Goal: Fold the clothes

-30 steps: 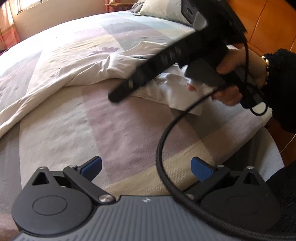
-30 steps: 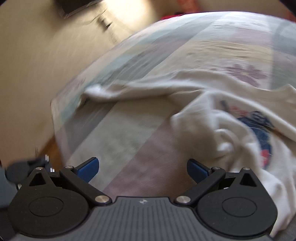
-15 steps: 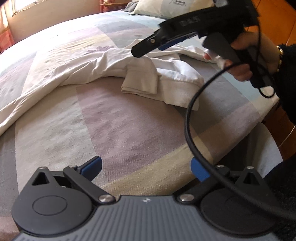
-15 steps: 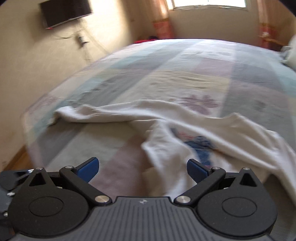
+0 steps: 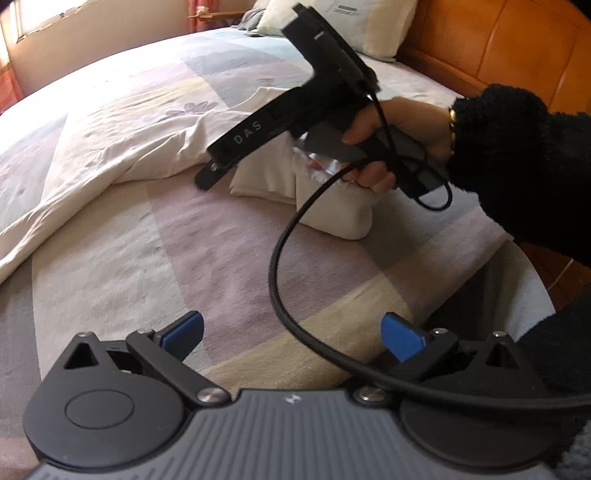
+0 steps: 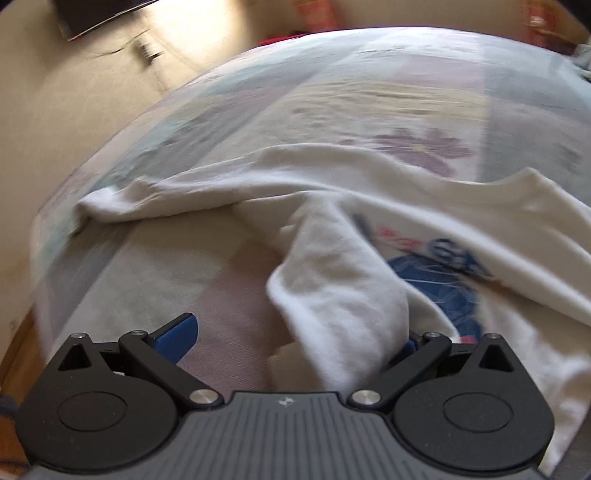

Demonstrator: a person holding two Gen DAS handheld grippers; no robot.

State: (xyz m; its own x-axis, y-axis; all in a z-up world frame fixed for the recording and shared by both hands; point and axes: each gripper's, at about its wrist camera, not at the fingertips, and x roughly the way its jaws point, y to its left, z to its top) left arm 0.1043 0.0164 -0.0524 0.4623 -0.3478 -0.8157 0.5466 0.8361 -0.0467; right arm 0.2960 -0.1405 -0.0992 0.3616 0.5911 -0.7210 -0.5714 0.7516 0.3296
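A white long-sleeved shirt (image 6: 461, 206) with a blue and red print lies crumpled on the bed; it also shows in the left wrist view (image 5: 122, 147). My right gripper (image 6: 291, 339) is open, low over the shirt, with a folded sleeve (image 6: 340, 295) lying between its blue pads and covering the right one. In the left wrist view the right gripper (image 5: 221, 166) hangs over the bunched sleeve (image 5: 332, 210). My left gripper (image 5: 291, 332) is open and empty above bare bedspread, short of the shirt.
The patchwork bedspread (image 5: 221, 266) covers the bed. A black cable (image 5: 291, 240) loops from the right gripper across the left view. Pillows (image 5: 354, 26) and a wooden headboard (image 5: 517, 48) are at the far right. A wall-mounted screen (image 6: 96, 14) is on the left wall.
My right gripper has dropped from a raised, level pose down onto the shirt, and the sleeve now lies between its pads. My left gripper has stayed almost still.
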